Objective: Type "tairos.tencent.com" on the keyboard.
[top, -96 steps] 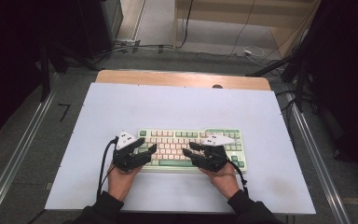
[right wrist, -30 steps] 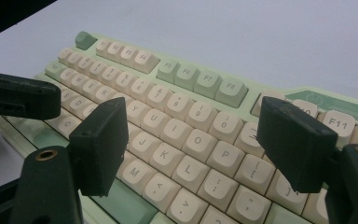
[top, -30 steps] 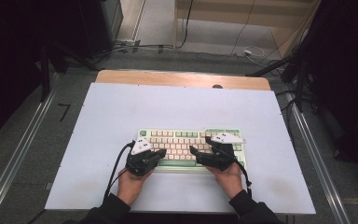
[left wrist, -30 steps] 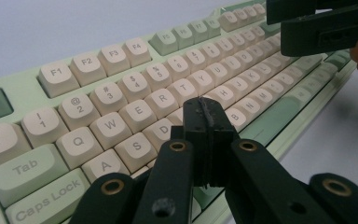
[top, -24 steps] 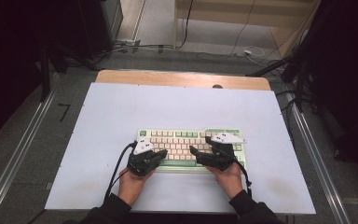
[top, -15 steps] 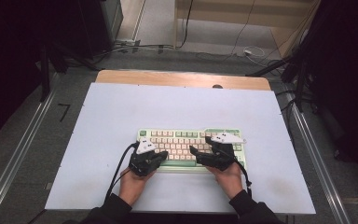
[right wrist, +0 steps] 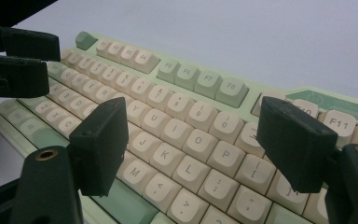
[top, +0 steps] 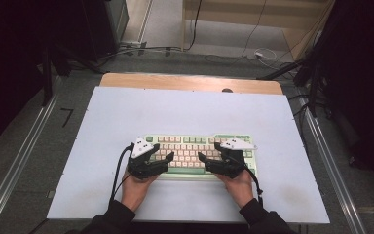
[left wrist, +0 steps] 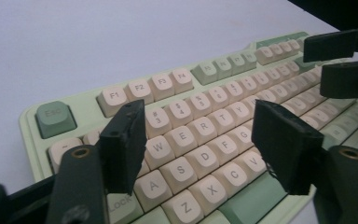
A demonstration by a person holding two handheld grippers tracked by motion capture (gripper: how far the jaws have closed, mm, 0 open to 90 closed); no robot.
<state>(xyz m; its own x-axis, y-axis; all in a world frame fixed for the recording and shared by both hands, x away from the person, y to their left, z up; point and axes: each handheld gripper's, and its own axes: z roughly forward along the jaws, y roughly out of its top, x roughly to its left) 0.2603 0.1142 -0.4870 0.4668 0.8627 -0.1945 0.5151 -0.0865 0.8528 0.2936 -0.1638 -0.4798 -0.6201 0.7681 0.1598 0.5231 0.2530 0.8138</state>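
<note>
A green and cream keyboard point(top: 197, 153) lies near the front edge of a pale blue-white table top point(top: 190, 109), a person's two hands poised over it with a pair of black tongs in each. The left gripper point(top: 164, 161) hangs over the keyboard's left half; its jaws have just been opening and now stand wide apart above the letter keys point(left wrist: 200, 154), with nothing between them. The right gripper point(top: 205, 162) hovers over the right half, its jaws likewise spread and empty, the P and bracket keys showing in the gap. The two sets of tips point inward toward each other, near but apart, above the middle of the board. A black cable point(top: 119, 170) loops back from the left gripper toward the person's dark sleeve point(top: 114, 217).

The pale sheet covers almost the whole table; a strip of bare wood point(top: 190, 83) shows along the far edge, with a small dark hole in it. Metal rails point(top: 24, 156) run along both sides of the table over grey carpet. Beyond it, cables point(top: 253, 51) trail across the floor toward light wooden furniture point(top: 253, 9), and black drapes point(top: 365, 73) close in the room on both sides.
</note>
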